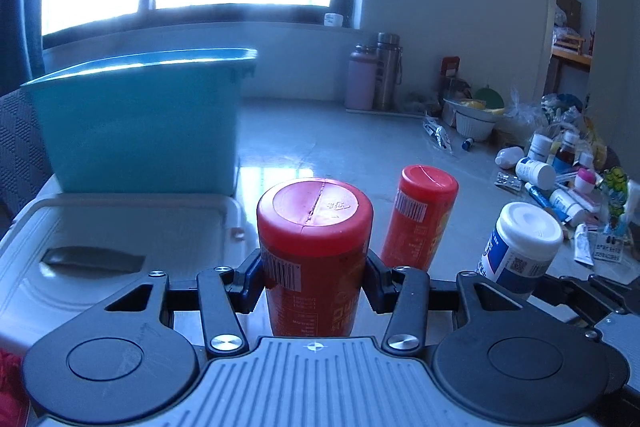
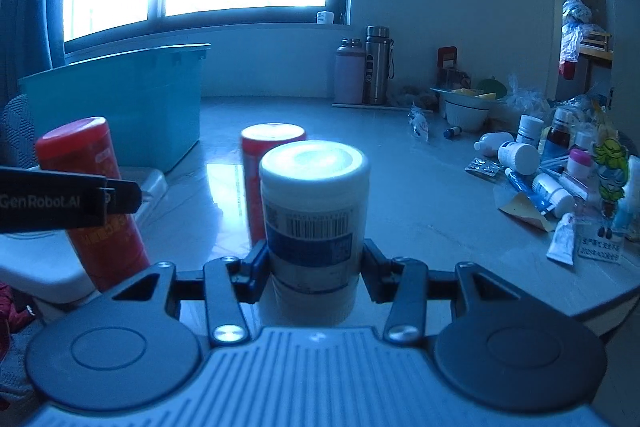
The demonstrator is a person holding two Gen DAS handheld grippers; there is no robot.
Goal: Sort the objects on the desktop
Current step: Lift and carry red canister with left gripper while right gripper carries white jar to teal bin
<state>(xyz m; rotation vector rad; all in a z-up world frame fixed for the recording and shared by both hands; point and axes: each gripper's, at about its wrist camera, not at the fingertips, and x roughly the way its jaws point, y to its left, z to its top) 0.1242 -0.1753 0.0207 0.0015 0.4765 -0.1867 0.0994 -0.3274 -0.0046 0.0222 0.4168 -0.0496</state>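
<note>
My left gripper [image 1: 315, 285] is shut on a red canister [image 1: 314, 251] with a red lid, held upright. A second red canister [image 1: 420, 219] stands on the table just beyond it to the right. My right gripper [image 2: 315, 277] is shut on a white bottle with a blue label [image 2: 314, 223], upright. In the right wrist view the left-held red canister [image 2: 94, 199] is at the left with the left gripper's finger across it, and the standing red canister [image 2: 266, 147] is behind the bottle. The white bottle also shows in the left wrist view [image 1: 520, 251].
A teal plastic bin [image 1: 140, 123] stands at the back left, with a white lid [image 1: 100, 239] lying in front of it. Two flasks [image 1: 374, 77] stand at the back. A clutter of medicine bottles, blister packs and tubes [image 1: 560, 183] and a white bowl [image 1: 476, 123] fill the right side.
</note>
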